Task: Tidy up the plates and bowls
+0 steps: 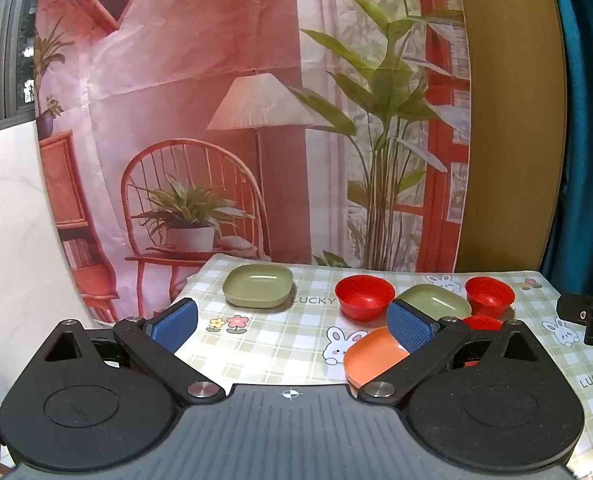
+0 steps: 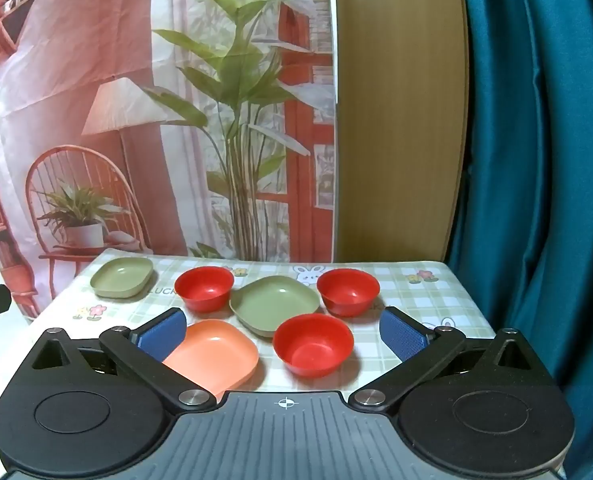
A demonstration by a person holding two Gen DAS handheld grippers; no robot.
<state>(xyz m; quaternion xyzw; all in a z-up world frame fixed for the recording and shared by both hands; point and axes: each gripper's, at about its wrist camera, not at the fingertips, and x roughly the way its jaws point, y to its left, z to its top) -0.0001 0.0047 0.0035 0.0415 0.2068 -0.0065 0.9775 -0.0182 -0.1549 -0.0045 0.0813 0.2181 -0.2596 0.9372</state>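
Note:
On the checked tablecloth (image 2: 408, 292) stand three red bowls: one at the front (image 2: 313, 344), one at the back left (image 2: 204, 288), one at the back right (image 2: 348, 291). A green plate (image 2: 274, 306) lies between them, with a second green plate (image 2: 121, 277) at the far left and an orange plate (image 2: 212, 354) near the front. My right gripper (image 2: 283, 336) hovers open above the front bowl and orange plate, holding nothing. My left gripper (image 1: 292, 326) is open over bare cloth; its right finger (image 1: 410, 326) hides part of the orange plate (image 1: 372, 356).
A printed backdrop (image 1: 216, 120) hangs right behind the table's far edge. A wooden panel (image 2: 400, 120) and a teal curtain (image 2: 536, 160) stand at the right. The right gripper's black body (image 1: 588, 318) shows at the left wrist view's right edge.

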